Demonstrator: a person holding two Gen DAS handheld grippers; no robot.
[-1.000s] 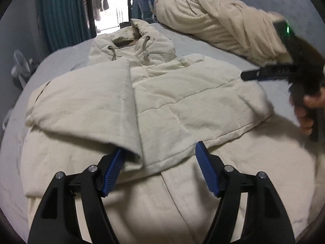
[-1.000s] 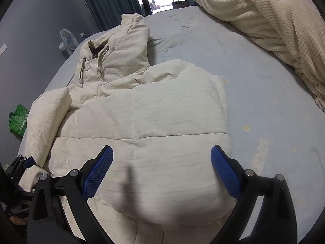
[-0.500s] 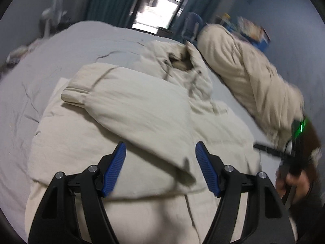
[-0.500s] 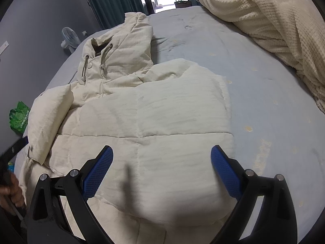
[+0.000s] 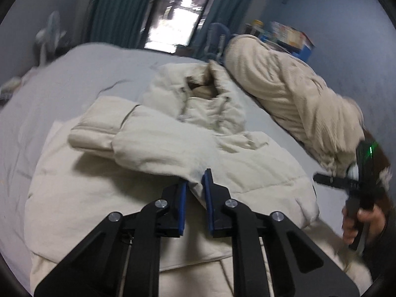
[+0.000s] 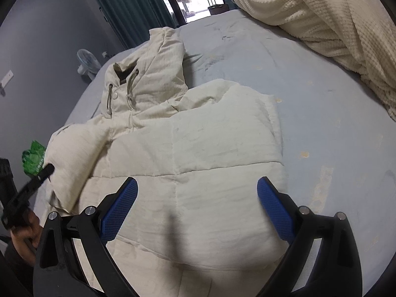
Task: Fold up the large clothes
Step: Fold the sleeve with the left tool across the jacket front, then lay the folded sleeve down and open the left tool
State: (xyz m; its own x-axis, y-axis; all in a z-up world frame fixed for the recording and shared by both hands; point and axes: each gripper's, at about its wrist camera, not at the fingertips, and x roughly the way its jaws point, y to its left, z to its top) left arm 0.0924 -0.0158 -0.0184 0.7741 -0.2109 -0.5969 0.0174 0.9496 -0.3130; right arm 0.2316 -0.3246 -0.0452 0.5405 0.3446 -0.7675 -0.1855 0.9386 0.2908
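the left tool (image 5: 195,185) pinches the cuff of the cream quilted hooded jacket's (image 6: 198,148) sleeve (image 5: 158,146), mid sleeve-fold; the right tool (image 6: 196,198) hovers spread, likely steadying next.

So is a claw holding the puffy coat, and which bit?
Yes. The left claw is pinching the cuff end of the coat's sleeve, which is folded over the coat. The right claw is open and holds nothing.

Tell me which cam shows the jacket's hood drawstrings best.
Right wrist view: the hood faces the camera, sharp, and both drawstrings hang plainly down its front. In the left wrist view the hood is blurred by motion and seen from the side; the cords are faint streaks at best.
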